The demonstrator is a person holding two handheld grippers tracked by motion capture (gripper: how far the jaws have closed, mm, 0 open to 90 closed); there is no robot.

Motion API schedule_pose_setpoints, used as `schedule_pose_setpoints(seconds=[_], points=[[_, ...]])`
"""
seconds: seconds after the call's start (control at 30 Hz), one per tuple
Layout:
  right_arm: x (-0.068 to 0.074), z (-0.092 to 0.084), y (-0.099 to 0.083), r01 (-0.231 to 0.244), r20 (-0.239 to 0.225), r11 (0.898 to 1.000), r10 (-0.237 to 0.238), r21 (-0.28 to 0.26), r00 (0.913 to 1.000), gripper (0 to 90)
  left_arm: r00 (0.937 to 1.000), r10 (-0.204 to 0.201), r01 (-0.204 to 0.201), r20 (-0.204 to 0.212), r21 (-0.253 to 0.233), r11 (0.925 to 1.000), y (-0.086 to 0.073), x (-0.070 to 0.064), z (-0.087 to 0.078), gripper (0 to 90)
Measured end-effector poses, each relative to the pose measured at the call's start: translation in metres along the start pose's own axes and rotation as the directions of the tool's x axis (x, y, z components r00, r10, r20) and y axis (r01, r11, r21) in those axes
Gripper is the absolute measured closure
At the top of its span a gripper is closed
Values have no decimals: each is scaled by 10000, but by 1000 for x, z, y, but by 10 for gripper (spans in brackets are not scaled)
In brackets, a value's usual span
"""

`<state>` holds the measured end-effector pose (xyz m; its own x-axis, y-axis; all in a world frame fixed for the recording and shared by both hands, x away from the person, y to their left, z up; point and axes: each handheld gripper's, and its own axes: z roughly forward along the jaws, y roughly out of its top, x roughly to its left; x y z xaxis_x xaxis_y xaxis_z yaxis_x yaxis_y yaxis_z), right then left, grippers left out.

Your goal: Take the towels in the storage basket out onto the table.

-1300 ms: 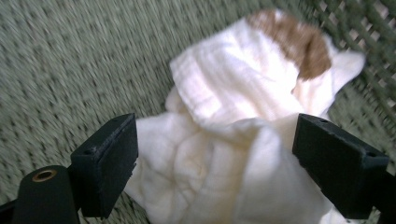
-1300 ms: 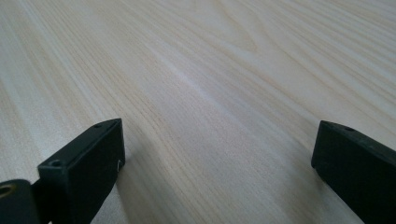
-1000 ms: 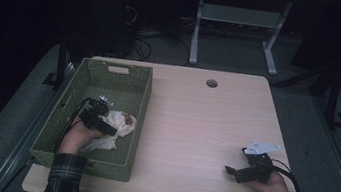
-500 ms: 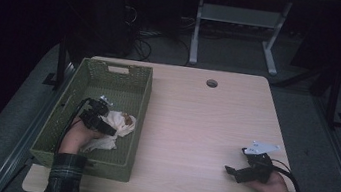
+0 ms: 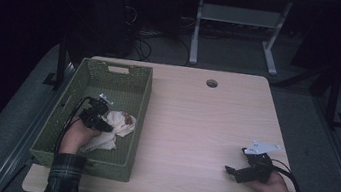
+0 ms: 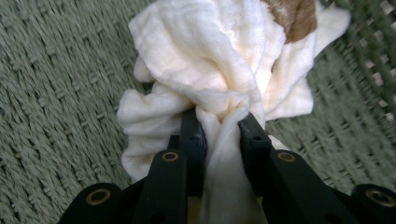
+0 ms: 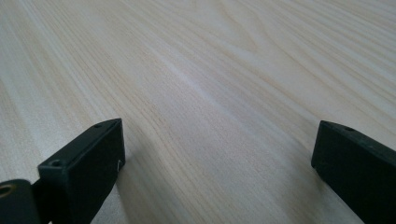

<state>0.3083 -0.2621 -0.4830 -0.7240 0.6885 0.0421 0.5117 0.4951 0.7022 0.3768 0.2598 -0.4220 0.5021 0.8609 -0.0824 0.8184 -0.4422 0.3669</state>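
Soft, crumpled cream cloth (image 6: 205,60) has just been pinched between the closing left gripper (image 6: 219,128) jaws, woven green basket (image 6: 56,93) floor around them; right gripper (image 7: 217,154) jaws are spread over smooth wooden table (image 7: 224,70).

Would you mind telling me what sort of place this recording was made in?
Probably a lab or office workroom: a plain wooden desk with a cable hole, cables on the carpeted floor, and a metal stand behind.

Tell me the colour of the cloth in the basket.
Cream cloth with a brown patch, clearest in the left gripper view.
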Motion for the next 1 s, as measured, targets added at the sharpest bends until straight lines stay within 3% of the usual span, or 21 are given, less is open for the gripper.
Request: schedule_pose_setpoints(seconds=[0.2, 0.3, 0.37, 0.4, 0.43, 0.47, 0.5, 0.53, 0.73, 0.77, 0.8, 0.83, 0.97, 1.0], points=[[0, 0, 0, -8, 3, 10000, 8, -25, 10000, 24, 9999, -102, 108, 60, -932, 9956, 0, 2, -12, 755], [0, 0, 0, 2, 2, 10000, -2, -27, 10000, 24, 9997, 65, -23, 241, -1709, 9853, 0, 2, -20, 759], [0, 0, 0, -9, 3, 10000, 9, -21, 10000, 24, 9987, 165, -39, 482, -2500, 9682, 1, 2, -27, 760], [0, 0, 0, -9, 3, 10000, 9, -21, 10000, 24, 9987, 165, -39, 482, -2500, 9682, 1, 2, -27, 761], [0, 0, 0, -14, 4, 10000, 14, -20, 10000, 24, 9990, 207, -85, 395, -2864, 9581, 0, 1, -32, 762], [0, 0, 0, -7, 5, 10000, 7, -23, 10000, 24, 9990, 207, -85, 395, -2864, 9581, 0, 1, -32, 762], [0, 0, 0, -15, 7, 10000, 15, -20, 10000, 24, 9990, 197, -55, 406, -3229, 9464, 0, 1, -36, 763], [0, 0, 0, -15, 7, 10000, 15, -20, 10000, 24, 9990, 197, -55, 406, -3229, 9464, 0, 1, -36, 764], [0, 0, 0, -12, 6, 10000, 12, -19, 10000, 24, 9974, 205, 122, 686, -4461, 8949, -3, 1, -52, 766], [0, 0, 0, -6, 5, 10000, 6, -22, 10000, 24, 9966, 254, 147, 782, -4733, 8808, -3, 1, -57, 766], [0, 0, 0, -6, 5, 10000, 6, -22, 10000, 24, 9966, 254, 147, 782, -4733, 8808, -3, 1, -57, 766], [0, 0, 0, -7, 3, 10000, 7, -23, 10000, 24, 9962, 214, 230, 841, -4940, 8691, -3, 0, -60, 766], [0, 0, 0, -12, 4, 10000, 12, -20, 10000, 24, 9940, 411, 209, 1013, -5453, 8380, -3, 0, -72, 766], [0, 0, 0, -12, 4, 10000, 12, -20, 10000, 24, 9940, 411, 209, 1013, -5453, 8380, -3, 0, -72, 766]])
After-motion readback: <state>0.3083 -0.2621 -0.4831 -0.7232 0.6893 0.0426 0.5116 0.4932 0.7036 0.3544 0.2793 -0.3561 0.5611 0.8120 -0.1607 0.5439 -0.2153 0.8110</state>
